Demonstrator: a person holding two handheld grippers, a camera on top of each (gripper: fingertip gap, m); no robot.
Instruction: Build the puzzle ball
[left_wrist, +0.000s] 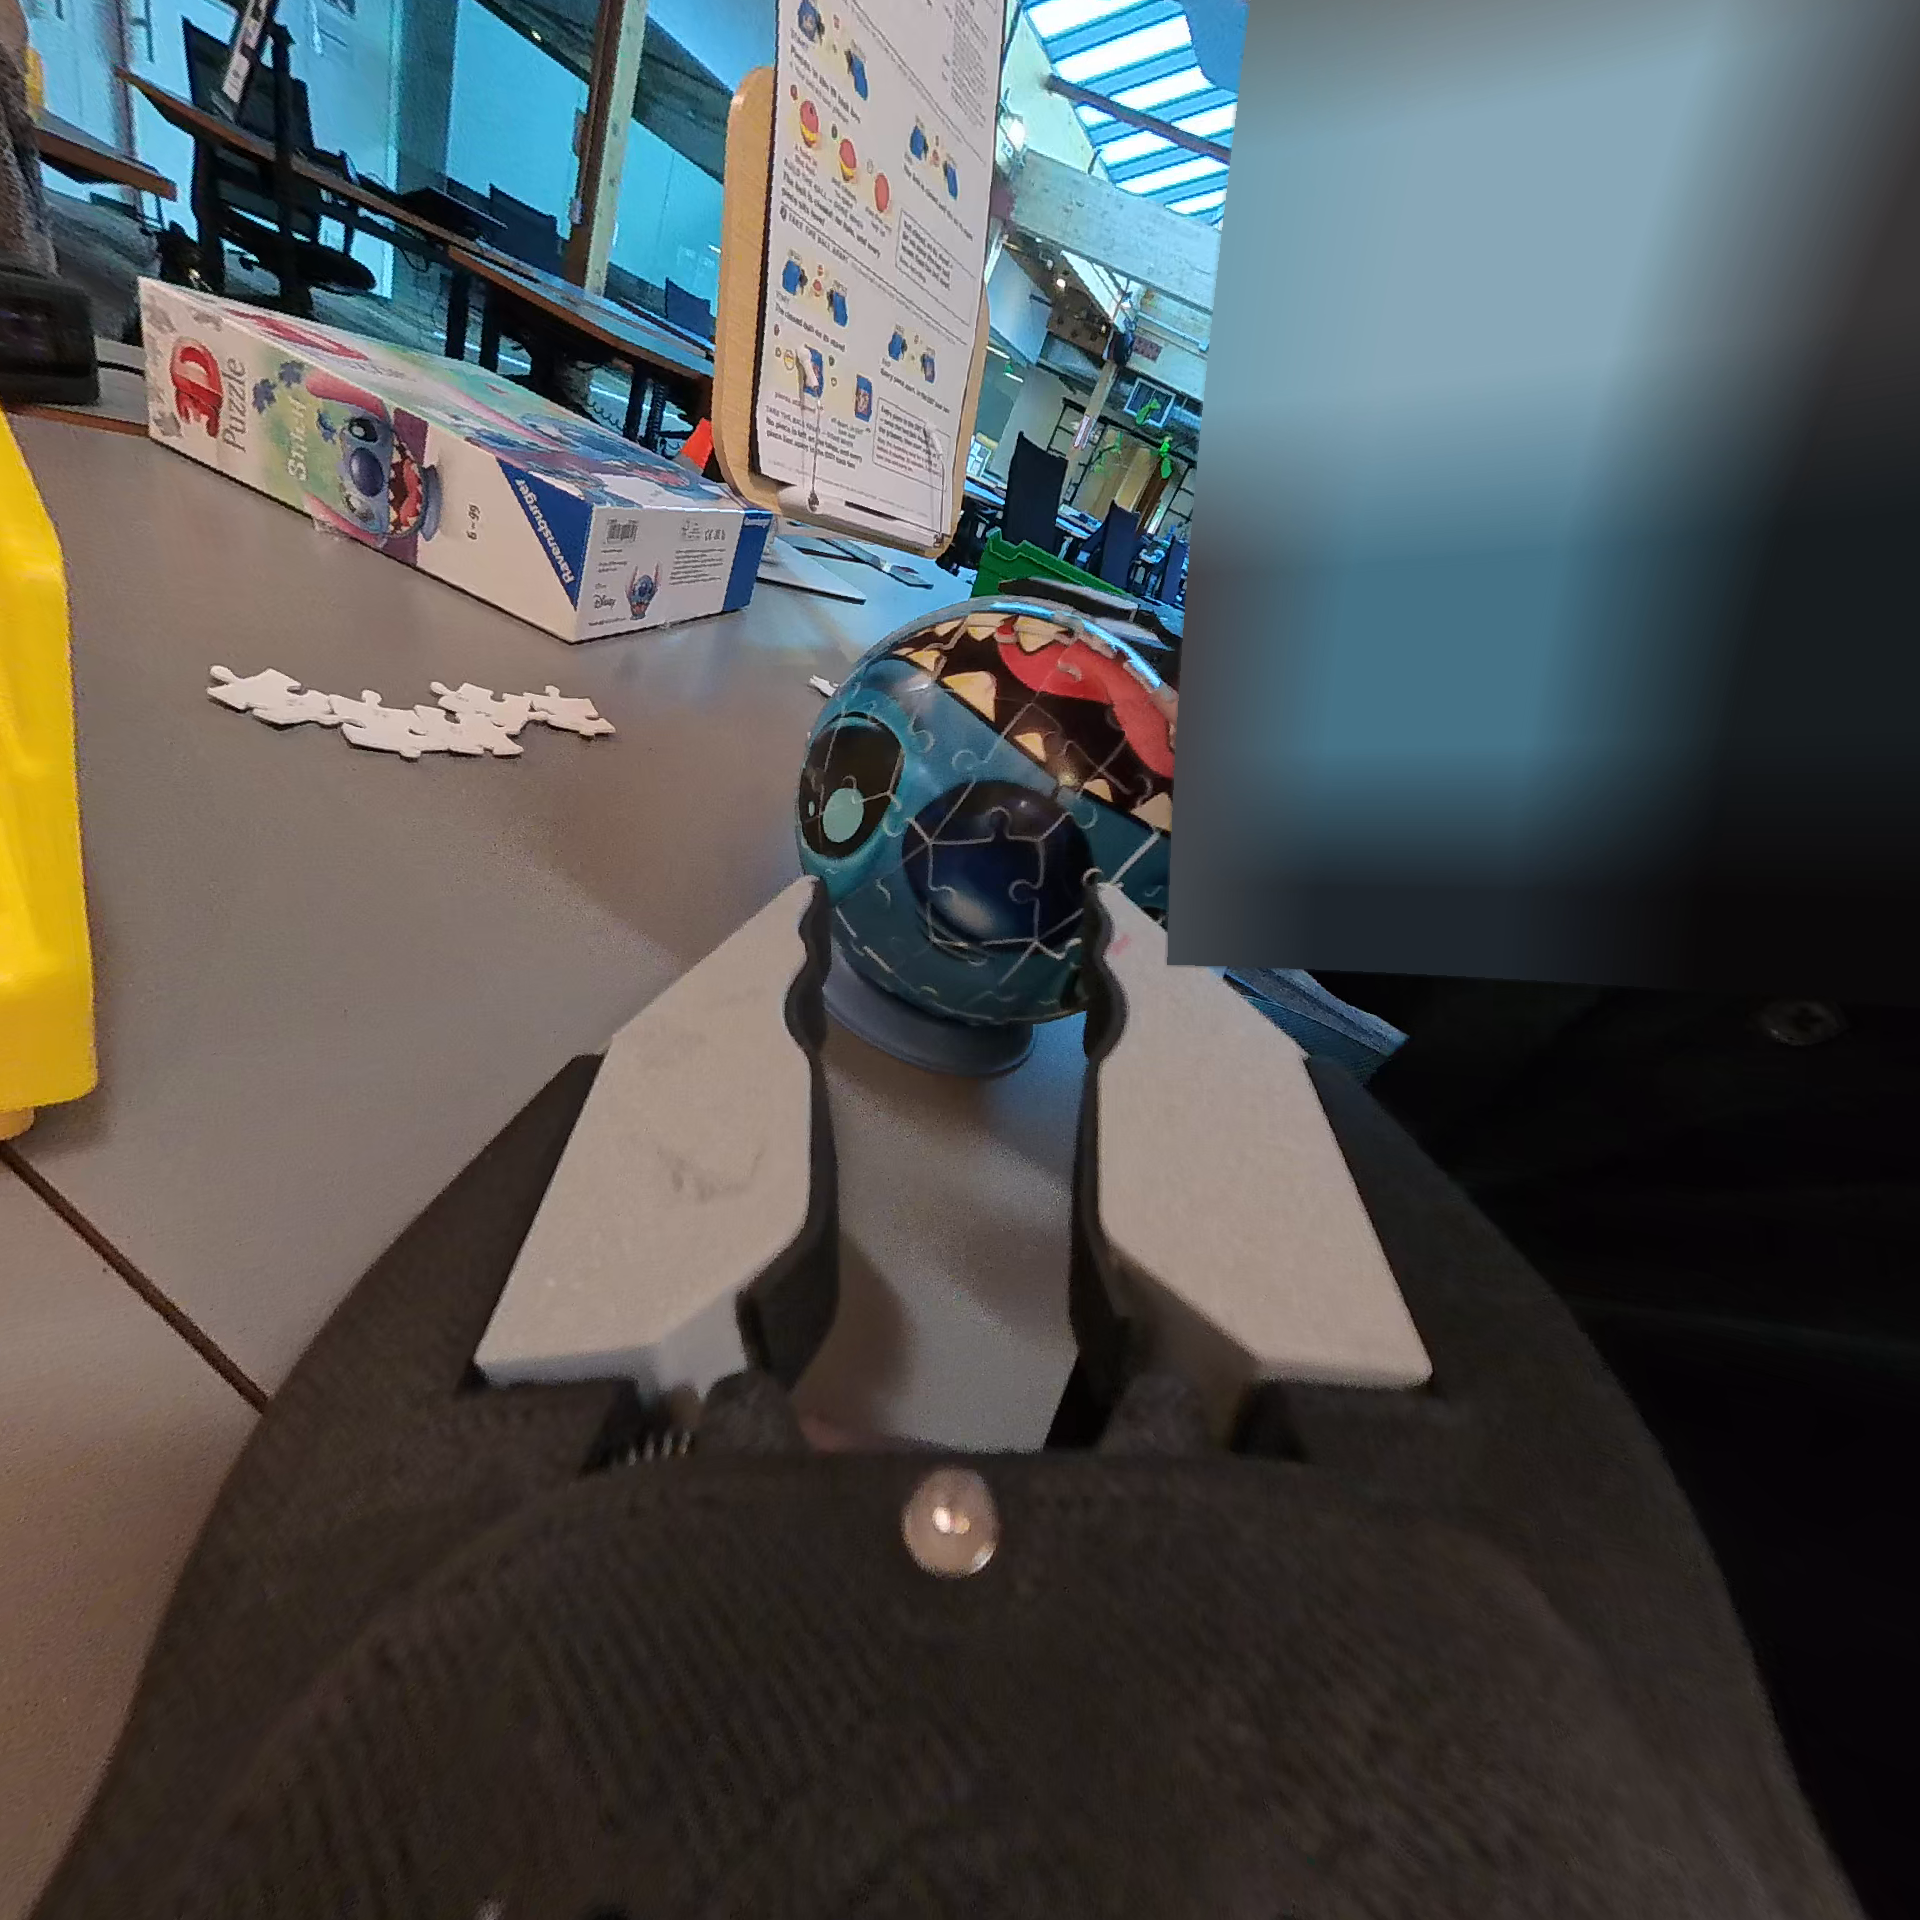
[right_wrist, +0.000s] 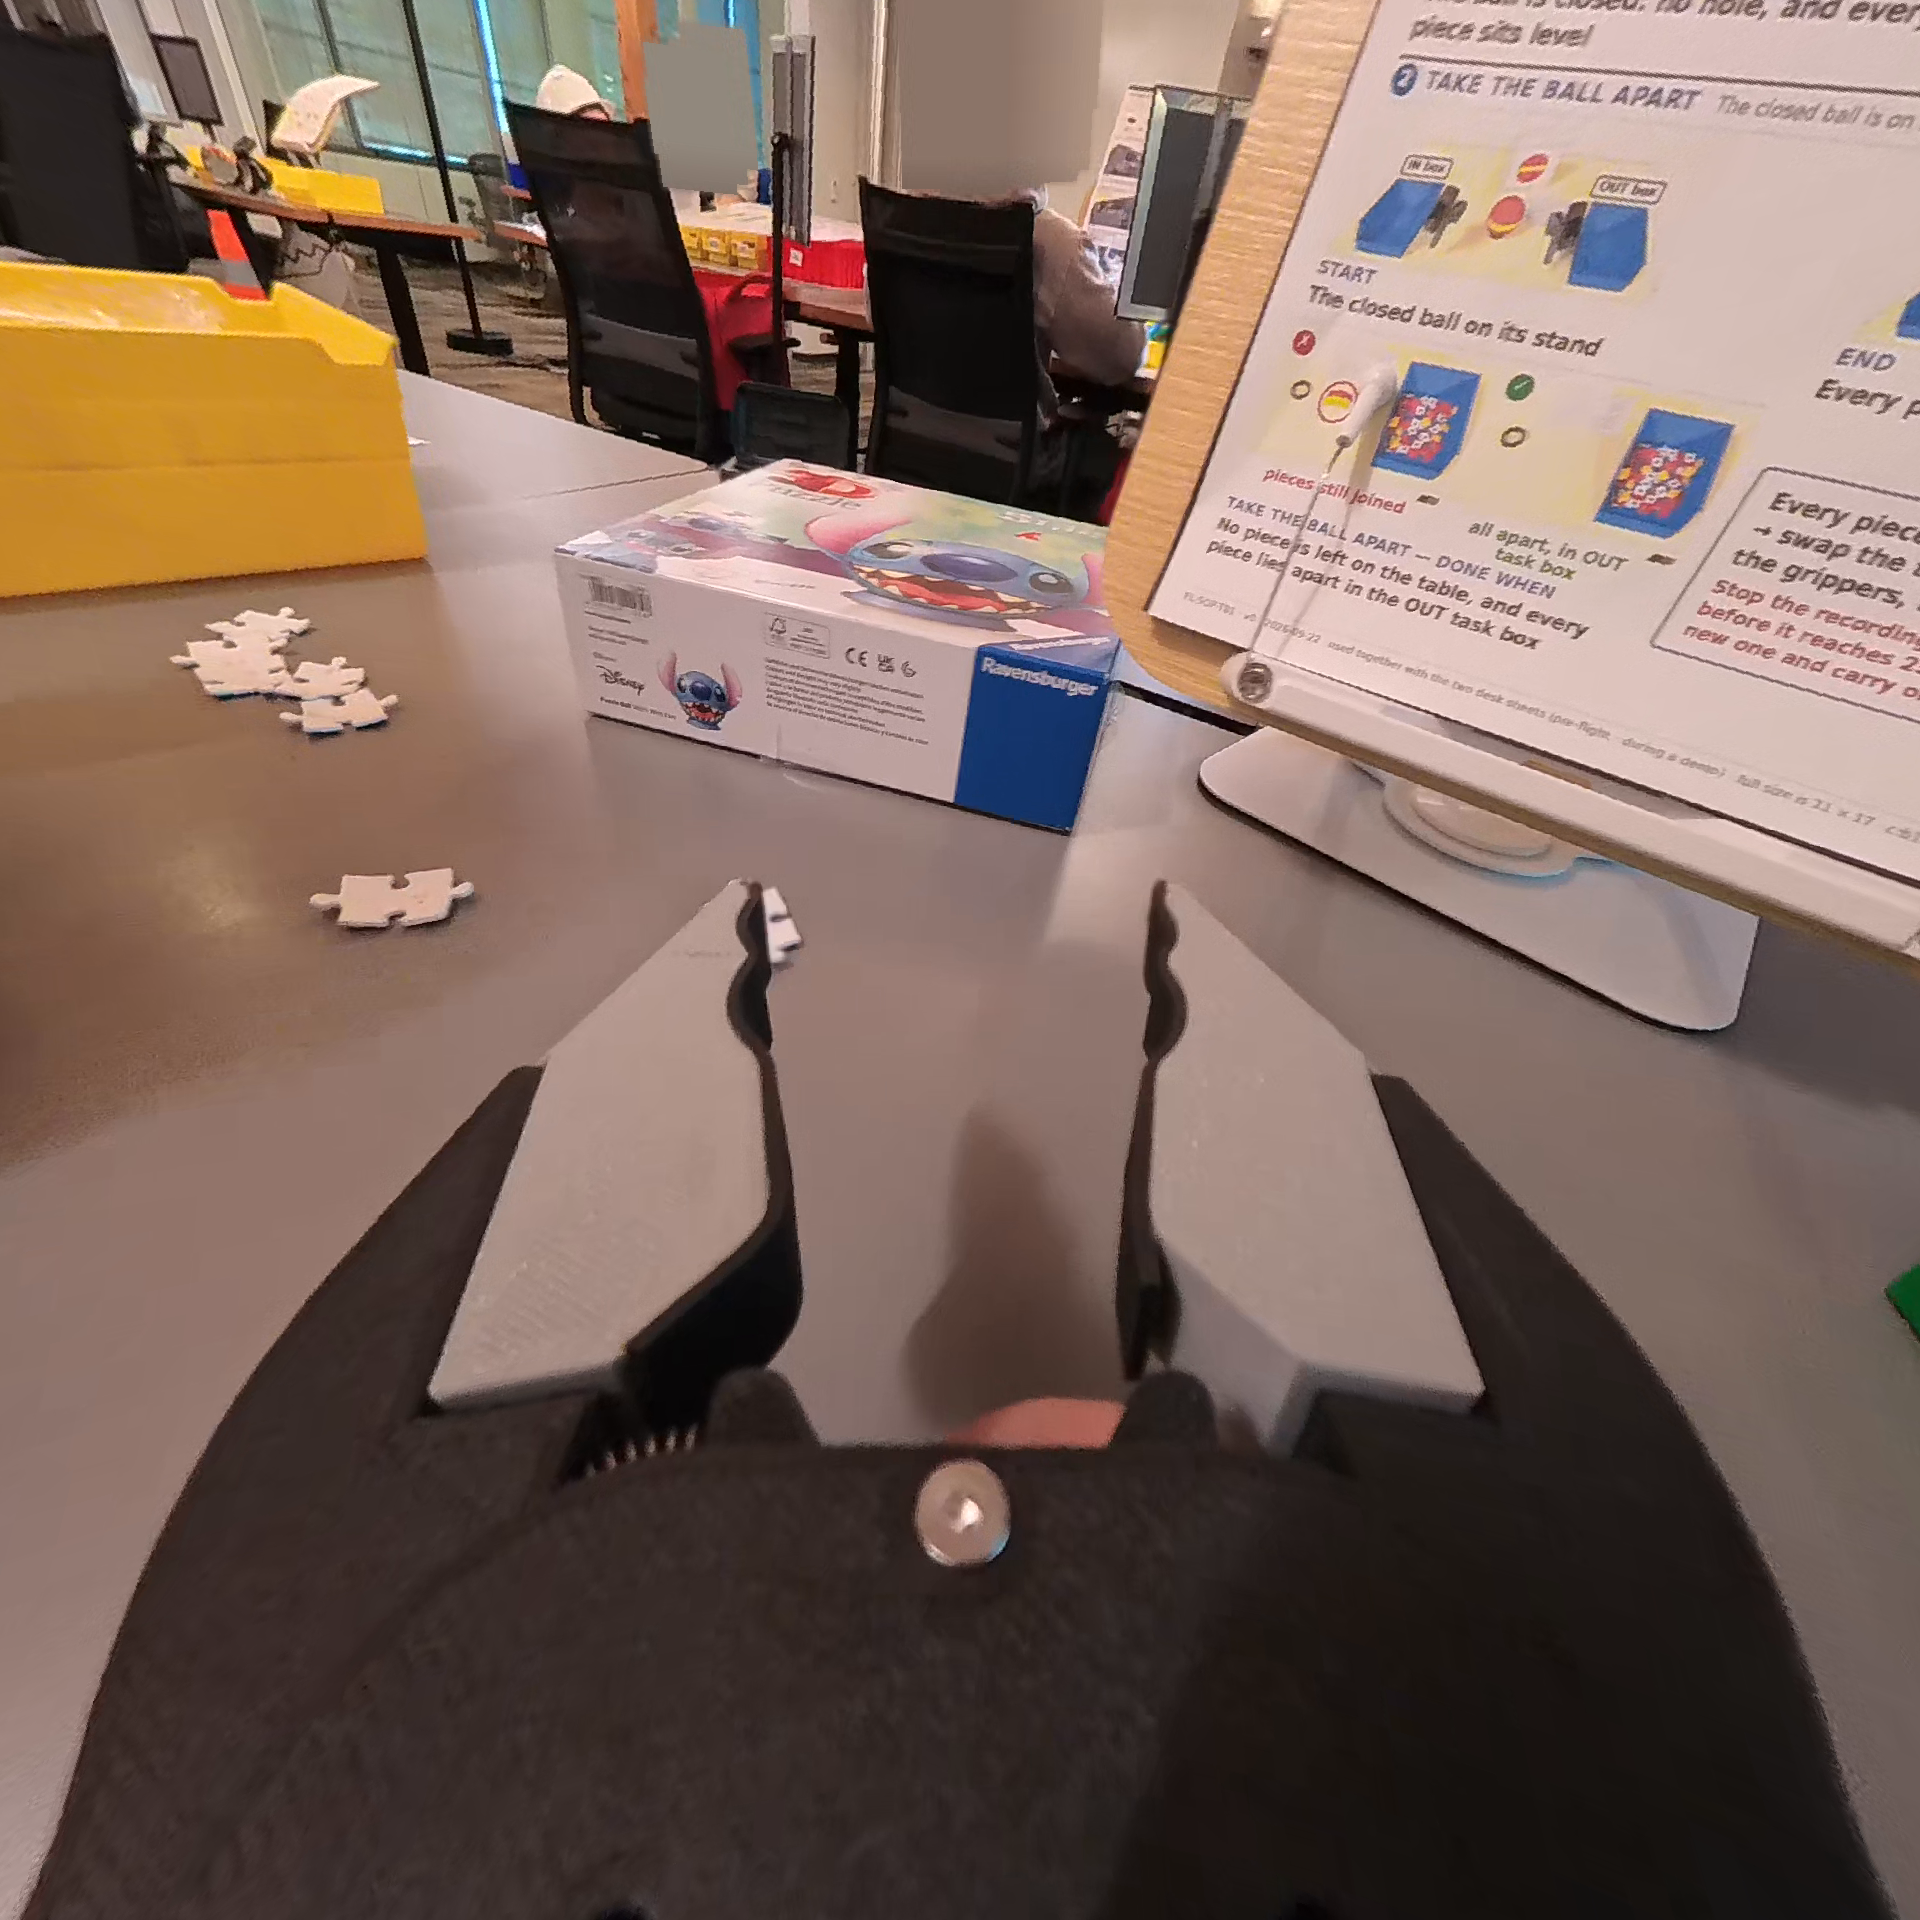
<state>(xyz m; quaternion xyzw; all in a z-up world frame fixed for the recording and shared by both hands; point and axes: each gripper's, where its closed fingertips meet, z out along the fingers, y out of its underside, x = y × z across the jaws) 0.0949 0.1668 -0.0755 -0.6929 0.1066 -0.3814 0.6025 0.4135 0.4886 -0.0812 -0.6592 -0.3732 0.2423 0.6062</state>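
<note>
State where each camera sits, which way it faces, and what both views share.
Left wrist view: on the left gripper, low over the grey table, facing the blue puzzle ball between its grey fingers.
Right wrist view: on the right gripper, facing bare table; a fingertip shows.
Shared: puzzle box, white loose pieces, instruction board, yellow bin.
</note>
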